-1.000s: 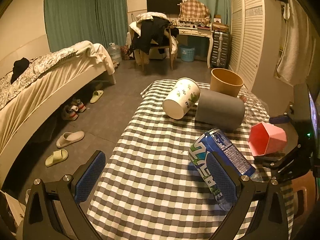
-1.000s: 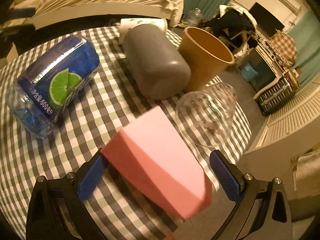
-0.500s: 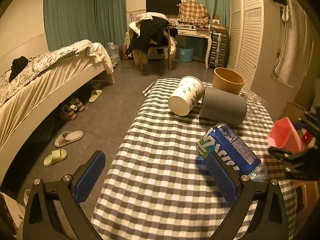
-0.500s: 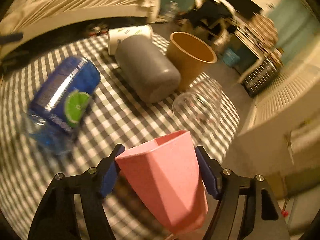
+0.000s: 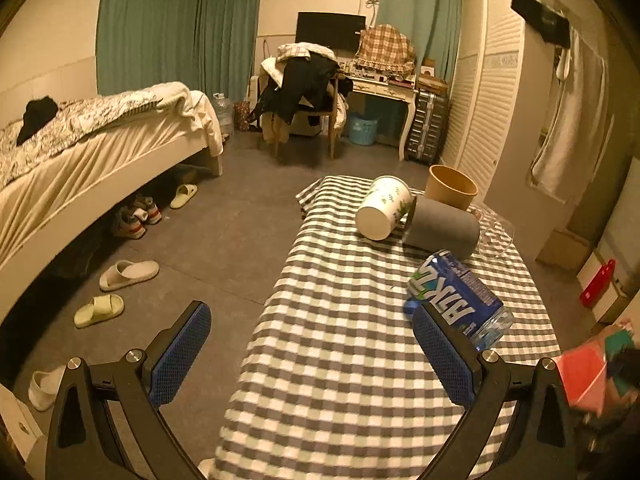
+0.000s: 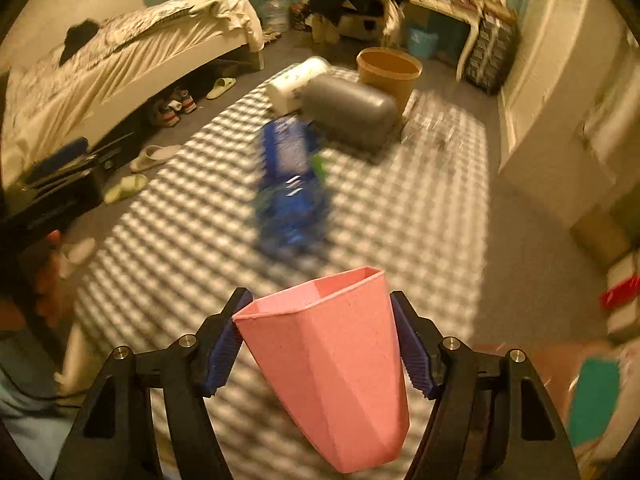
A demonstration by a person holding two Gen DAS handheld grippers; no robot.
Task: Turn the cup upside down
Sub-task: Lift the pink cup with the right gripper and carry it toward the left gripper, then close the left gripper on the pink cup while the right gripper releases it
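Note:
A pink faceted cup (image 6: 332,368) is clamped between the fingers of my right gripper (image 6: 320,340), held above the near end of the checkered table (image 6: 400,216), its open rim pointing away from the camera. In the left wrist view the pink cup (image 5: 582,376) shows blurred at the lower right edge. My left gripper (image 5: 312,356) is open and empty, over the table's near left edge.
On the table lie a blue-labelled bottle (image 5: 456,300), a grey cylinder (image 5: 440,228), a white paper cup (image 5: 382,212), a clear plastic cup (image 5: 492,232) and a standing brown paper cup (image 5: 450,188). A bed (image 5: 80,160) and slippers (image 5: 128,274) are to the left.
My right gripper has pulled back and up from the table with the pink cup and turned it so the rim faces away. The left gripper has also backed away and risen.

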